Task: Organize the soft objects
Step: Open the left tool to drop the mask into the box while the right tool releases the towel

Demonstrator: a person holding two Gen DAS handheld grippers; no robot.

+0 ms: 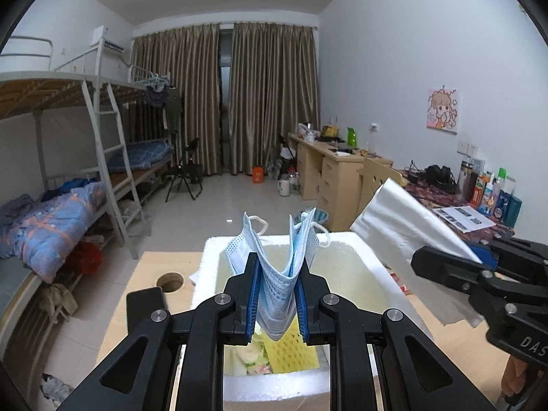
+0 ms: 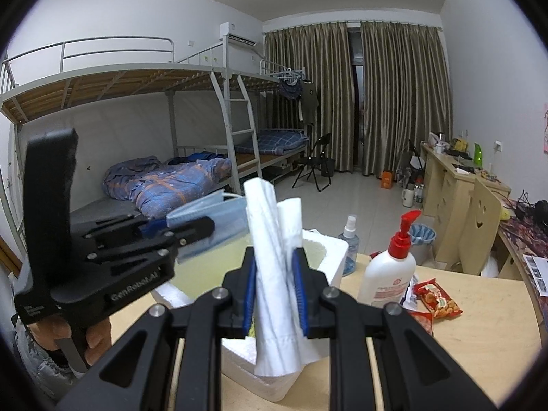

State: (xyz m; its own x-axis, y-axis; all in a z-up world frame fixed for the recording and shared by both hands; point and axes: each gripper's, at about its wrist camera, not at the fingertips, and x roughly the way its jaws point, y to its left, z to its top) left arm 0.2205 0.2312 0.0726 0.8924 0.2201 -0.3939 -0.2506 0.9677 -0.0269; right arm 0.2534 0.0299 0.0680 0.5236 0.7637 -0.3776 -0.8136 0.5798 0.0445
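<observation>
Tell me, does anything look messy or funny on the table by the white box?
A little. The red snack packet lies crooked by the lotion pump bottle, with another wrapper partly hidden by the right gripper. Nothing looks spilled or broken. The foam box sits upright.

Both wrist views close behind their jaws, facing the curtains point(image 1: 222, 96); sharing the foam box point(image 1: 346, 250)
</observation>
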